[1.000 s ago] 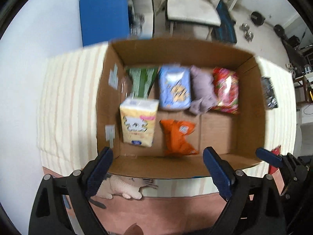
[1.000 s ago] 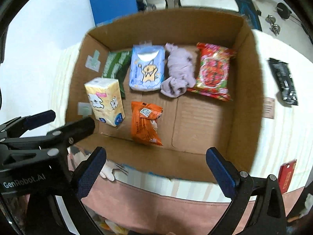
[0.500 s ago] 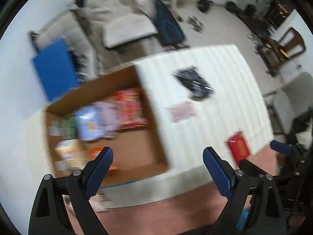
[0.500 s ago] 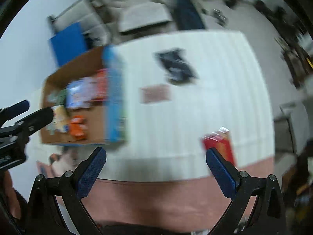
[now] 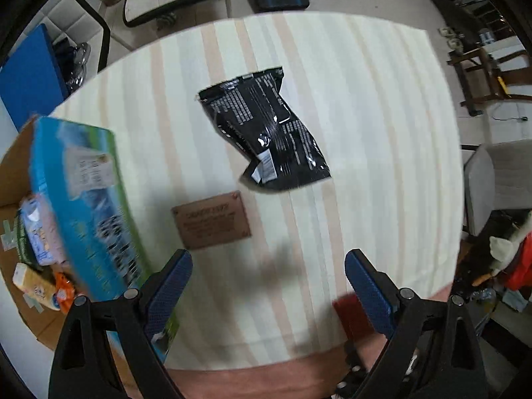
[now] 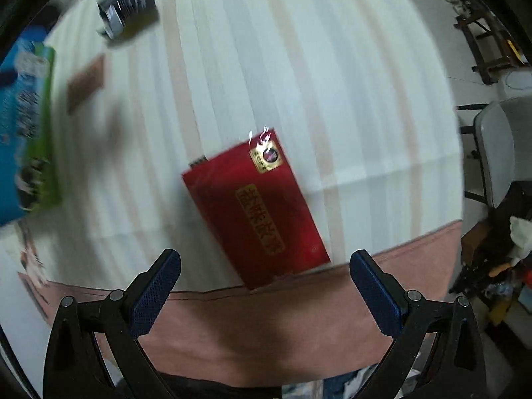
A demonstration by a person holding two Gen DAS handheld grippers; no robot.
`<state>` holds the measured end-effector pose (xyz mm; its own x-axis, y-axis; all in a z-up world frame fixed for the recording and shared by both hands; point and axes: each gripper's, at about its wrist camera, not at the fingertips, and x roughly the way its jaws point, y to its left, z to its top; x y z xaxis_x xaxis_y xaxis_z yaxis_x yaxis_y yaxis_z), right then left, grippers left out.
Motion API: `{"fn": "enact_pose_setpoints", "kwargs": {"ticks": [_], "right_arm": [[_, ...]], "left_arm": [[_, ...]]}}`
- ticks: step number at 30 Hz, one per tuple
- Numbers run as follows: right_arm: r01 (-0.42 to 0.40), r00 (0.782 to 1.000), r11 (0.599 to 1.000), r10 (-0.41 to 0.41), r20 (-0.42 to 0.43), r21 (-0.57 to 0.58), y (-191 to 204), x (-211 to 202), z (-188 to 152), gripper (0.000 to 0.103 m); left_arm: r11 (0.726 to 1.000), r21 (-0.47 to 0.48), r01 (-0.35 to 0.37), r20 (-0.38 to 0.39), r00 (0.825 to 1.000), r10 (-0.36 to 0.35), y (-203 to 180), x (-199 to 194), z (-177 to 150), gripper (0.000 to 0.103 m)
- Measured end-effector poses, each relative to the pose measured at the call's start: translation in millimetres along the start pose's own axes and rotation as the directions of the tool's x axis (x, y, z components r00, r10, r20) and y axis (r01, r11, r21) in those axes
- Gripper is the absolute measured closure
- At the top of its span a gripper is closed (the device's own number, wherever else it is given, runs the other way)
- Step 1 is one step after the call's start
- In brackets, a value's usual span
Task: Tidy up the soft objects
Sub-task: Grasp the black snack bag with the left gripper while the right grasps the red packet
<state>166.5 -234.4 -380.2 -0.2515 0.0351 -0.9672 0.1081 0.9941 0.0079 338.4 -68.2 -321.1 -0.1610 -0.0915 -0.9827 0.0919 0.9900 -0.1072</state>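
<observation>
Red packet (image 6: 254, 212) – blurred, tools agape.

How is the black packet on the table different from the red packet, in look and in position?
The black packet is crumpled, with small white print; the red packet is flat and smooth, with gold characters. The black packet lies well in on the striped cloth; the red packet lies at the table's near edge, one corner past the cloth. Both rest loose, outside the cardboard box.

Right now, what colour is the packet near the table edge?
Red, with gold lettering and a gold seal: the packet shows best in the right wrist view.
</observation>
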Motion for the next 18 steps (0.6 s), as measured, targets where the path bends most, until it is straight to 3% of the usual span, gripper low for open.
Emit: {"fn": "enact_pose_setpoints", "kwargs": {"ticks": [7,9,13,18], "right_arm": [[0.103,0.991,0.989,-0.112,-0.076,-0.105,15.0,38.2,16.1,0.003],[0.098,0.991,0.990,-0.107,-0.085,-0.103,15.6,40.4,18.5,0.020],[0.082,0.990,0.991,-0.093,-0.108,-0.102,16.8,40.7,25.0,0.024],[0.073,0.995,0.997,-0.076,-0.059,-0.039,8.3,25.8,38.1,0.028]], "left_arm": [[0.994,-0.101,0.038,-0.014,0.999,-0.040,10.9,27.5,37.8,0.009],[0.989,-0.140,0.056,-0.013,0.998,-0.058,17.2,31.2,49.8,0.009],[0.988,-0.147,0.054,-0.039,0.997,-0.061,17.0,42.8,68.8,0.009],[0.991,-0.130,0.026,-0.083,0.996,-0.037,11.1,62.3,83.3,0.009]]}}
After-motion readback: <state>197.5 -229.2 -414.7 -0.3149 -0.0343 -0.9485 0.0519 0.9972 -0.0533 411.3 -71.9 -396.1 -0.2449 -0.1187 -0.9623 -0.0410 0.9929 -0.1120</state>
